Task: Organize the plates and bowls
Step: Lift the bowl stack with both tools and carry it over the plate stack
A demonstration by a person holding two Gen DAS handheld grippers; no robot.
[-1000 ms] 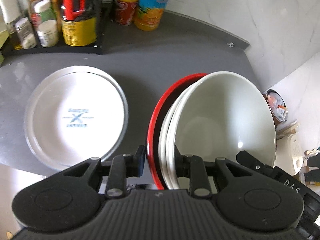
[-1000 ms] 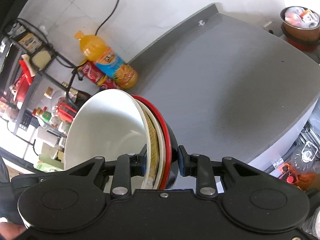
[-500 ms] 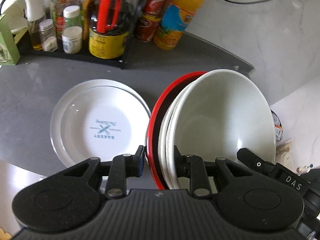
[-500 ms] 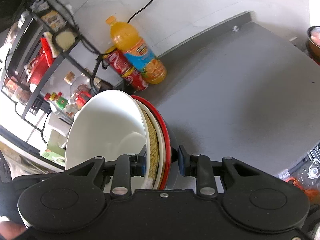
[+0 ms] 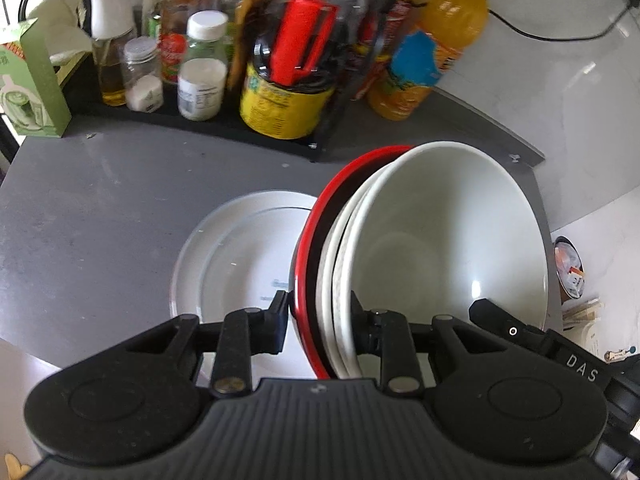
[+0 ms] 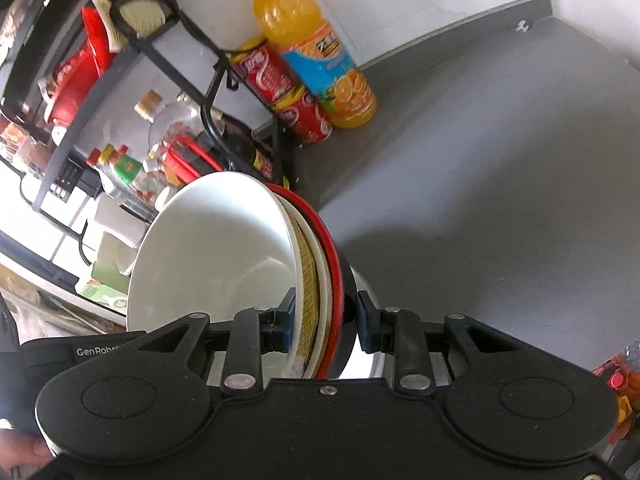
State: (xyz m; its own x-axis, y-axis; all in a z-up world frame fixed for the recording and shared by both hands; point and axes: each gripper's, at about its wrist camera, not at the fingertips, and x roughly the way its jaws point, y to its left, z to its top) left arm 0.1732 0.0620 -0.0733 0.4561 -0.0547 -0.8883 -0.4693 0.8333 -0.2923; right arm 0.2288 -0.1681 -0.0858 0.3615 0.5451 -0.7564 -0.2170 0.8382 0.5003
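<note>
Two grippers: left gripper [image 5: 320, 326] and right gripper [image 6: 322, 322] are clamped on opposite rims of the bowl stack [image 5: 420, 256].
Stack: held on edge above the counter [image 5: 100, 216], openings sideways.
Plate [image 5: 236, 264]: flat below.

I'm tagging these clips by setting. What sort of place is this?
Most likely a home kitchen: a grey countertop against a pale wall, a black rack crowded with condiment bottles and jars, an orange drink bottle, and a stack of bowls gripped from both sides over a white plate.
</note>
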